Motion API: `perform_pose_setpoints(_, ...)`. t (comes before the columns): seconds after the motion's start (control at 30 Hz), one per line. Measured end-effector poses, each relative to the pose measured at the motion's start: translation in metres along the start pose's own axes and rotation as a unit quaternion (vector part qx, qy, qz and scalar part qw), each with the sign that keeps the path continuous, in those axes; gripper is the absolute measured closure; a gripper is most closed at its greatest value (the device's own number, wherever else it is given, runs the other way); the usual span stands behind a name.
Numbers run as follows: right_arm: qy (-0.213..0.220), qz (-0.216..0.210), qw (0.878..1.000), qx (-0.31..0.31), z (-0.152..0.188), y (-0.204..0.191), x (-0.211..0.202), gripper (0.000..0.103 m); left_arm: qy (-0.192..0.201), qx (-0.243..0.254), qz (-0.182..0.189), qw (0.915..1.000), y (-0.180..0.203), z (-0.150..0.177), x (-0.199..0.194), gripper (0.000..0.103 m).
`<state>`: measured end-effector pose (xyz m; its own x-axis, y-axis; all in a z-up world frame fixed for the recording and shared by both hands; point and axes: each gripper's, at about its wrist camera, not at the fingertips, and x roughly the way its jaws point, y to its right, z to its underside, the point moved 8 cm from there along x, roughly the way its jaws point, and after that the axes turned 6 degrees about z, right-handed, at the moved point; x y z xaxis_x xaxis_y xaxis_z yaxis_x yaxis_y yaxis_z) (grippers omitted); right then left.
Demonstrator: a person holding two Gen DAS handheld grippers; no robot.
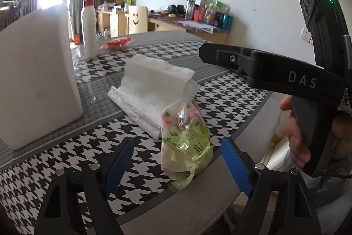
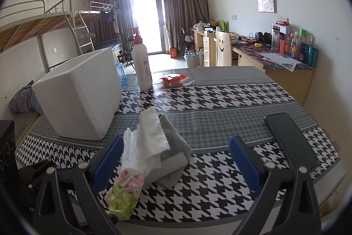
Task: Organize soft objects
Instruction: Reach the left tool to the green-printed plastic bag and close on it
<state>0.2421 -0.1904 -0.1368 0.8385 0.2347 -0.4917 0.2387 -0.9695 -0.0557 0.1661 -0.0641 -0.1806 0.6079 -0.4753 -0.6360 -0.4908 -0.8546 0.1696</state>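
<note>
The green tissue packet (image 1: 187, 144) is lying at the near edge of the table (image 1: 220, 98), sitting between the spread fingers of the left gripper (image 1: 176, 166), untouched. The right gripper (image 2: 176, 166) is hovering wide open, holding nothing.

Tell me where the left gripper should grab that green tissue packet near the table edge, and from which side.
Probably grip the green tissue packet across its full lower body, coming from the near table edge. It lies lengthwise between the left gripper pads, which stand apart from it, and the crinkled top looks too loose to hold.
</note>
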Motion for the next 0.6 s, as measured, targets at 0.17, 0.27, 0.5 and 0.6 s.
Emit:
perform_pose_setpoints(0.17, -0.007, 0.0, 1.0, 0.005, 0.004, 0.003, 0.002, 0.005, -0.014, -0.004, 0.005, 0.9999, 0.001, 0.003, 0.01, 0.032)
perform_pose_setpoints(0.27, -0.009, 0.002, 1.0, 0.007, 0.006, 0.005, 0.004, 0.005, -0.022, -0.002, 0.012, 0.9997, 0.003, 0.003, 0.015, 0.035)
perform_pose_setpoints(0.5, -0.012, 0.002, 1.0, 0.013, 0.009, 0.01, 0.005, 0.005, -0.035, -0.001, 0.014, 0.9993, 0.005, 0.009, 0.024, 0.055)
perform_pose_setpoints(0.6, -0.013, 0.002, 1.0, 0.015, 0.01, 0.012, 0.006, 0.005, -0.03, 0.002, 0.017, 0.9994, 0.006, 0.009, 0.02, 0.064)
